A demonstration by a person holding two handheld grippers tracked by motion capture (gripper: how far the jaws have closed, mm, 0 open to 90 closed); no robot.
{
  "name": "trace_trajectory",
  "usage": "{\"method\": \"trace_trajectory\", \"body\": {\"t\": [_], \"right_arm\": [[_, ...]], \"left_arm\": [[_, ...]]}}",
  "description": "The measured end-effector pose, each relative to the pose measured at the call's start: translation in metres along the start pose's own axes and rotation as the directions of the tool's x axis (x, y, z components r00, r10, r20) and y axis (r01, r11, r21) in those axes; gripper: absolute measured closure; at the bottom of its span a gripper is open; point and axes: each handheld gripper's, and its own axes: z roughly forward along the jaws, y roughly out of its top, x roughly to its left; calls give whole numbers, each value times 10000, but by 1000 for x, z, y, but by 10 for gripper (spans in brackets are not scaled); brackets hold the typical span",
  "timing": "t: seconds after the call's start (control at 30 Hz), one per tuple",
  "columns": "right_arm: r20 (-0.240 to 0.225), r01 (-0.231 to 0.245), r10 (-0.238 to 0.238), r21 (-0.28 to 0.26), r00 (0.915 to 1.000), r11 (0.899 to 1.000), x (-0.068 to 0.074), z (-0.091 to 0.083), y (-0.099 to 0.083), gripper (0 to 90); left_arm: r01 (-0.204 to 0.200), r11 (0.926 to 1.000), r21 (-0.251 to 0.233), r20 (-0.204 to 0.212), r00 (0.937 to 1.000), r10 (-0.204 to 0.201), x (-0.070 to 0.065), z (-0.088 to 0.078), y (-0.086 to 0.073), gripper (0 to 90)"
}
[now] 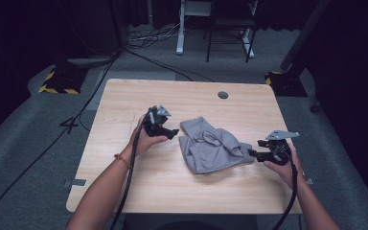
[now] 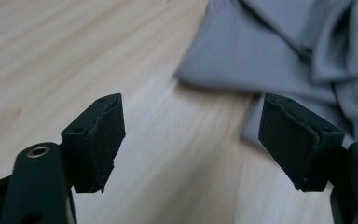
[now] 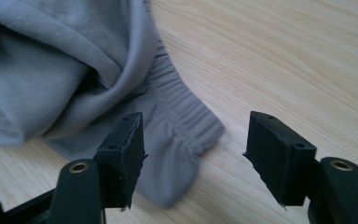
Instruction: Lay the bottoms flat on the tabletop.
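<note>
Two hand-held black grippers spread wide, left gripper (image 1: pixel 172 132) just beside crumpled grey fabric garment (image 1: pixel 213 144) mid light wooden table (image 1: pixel 124 100), right gripper (image 1: pixel 255 149) at its ribbed corner

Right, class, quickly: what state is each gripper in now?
Left gripper: open, holding nothing, near the grey garment.
Right gripper: open, empty, at the garment's ribbed edge.

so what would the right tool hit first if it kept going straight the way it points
Probably the ribbed elastic corner of the crumpled grey fabric garment, lying just ahead of the open right tool on the light wooden table.
</note>
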Motion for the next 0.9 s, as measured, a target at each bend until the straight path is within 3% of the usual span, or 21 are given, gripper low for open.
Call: {"method": "trace_trajectory", "body": {"t": [0.07, 0.1, 0.13, 0.2, 0.23, 0.27, 0.33, 0.4, 0.43, 0.5, 0.57, 0.63, 0.67, 0.73, 0.8, 0.9], "right_arm": [[-54, 19, -19, 62, 10000, 10000, 4, 6, 0, 363], [-173, 4, -2, 167, 9998, 9999, 7, 12, -2, 352], [-173, 4, -2, 167, 9998, 9999, 7, 12, -2, 352], [-31, 88, -86, 536, 10000, 9985, 10, 21, -6, 345], [-31, 88, -86, 536, 10000, 9985, 10, 21, -6, 345], [211, 282, -300, 824, 9993, 9962, 13, 28, -10, 319], [184, 100, -113, 719, 9998, 9974, 12, 30, -12, 313], [231, 95, -112, 714, 9997, 9974, 11, 30, -11, 309], [182, -1, -9, 559, 9998, 9984, 9, 29, -12, 311], [18, -58, 58, 400, 10000, 9992, 6, 26, -13, 321], [102, -146, 144, 220, 9998, 9997, 4, 22, -13, 324], [72, -185, 185, 83, 9998, 9998, 2, 20, -13, 329], [105, -235, 235, 16, 9997, 9997, 1, 18, -12, 333], [395, -366, 371, -133, 9985, 9992, -4, 16, -10, 370], [638, -542, 541, 6, 9965, 9985, -8, 20, -9, 373], [267, -691, 687, 152, 9973, 9975, -10, 26, -8, 381]], "left_arm": [[-88, 10000, 28, -71, 9999, 88, -4, 13, 15, 241], [-81, 9999, 74, -52, 10000, 81, -9, 28, 28, 251], [-81, 9999, 74, -52, 10000, 81, -9, 28, 28, 254], [62, 9995, 308, 89, 9999, -65, -15, 49, 38, 265], [62, 9995, 308, 89, 9999, -65, -15, 49, 38, 265], [10, 9990, 445, 231, 9997, -20, -18, 59, 40, 264], [63, 9984, 563, 468, 9989, -90, -22, 69, 41, 264], [17, 9978, 660, 405, 9992, -44, -23, 73, 40, 264], [-71, 9965, 829, 605, 9982, 21, -25, 78, 39, 306], [-241, 9959, 877, 788, 9967, 172, -26, 80, 37, 354], [-566, 9928, 1052, 847, 9953, 477, -27, 80, 35, 469], [-583, 9928, 1045, 912, 9946, 488, -26, 79, 33, 490], [-638, 9928, 1018, 1131, 9922, 522, -25, 78, 32, 551], [-1090, 9892, 983, 1131, 9888, 977, -24, 73, 29, 711], [-1148, 9890, 929, 1210, 9873, 1032, -24, 72, 27, 791], [-1323, 9873, 881, 1535, 9811, 1178, -21, 68, 23, 842]]}}
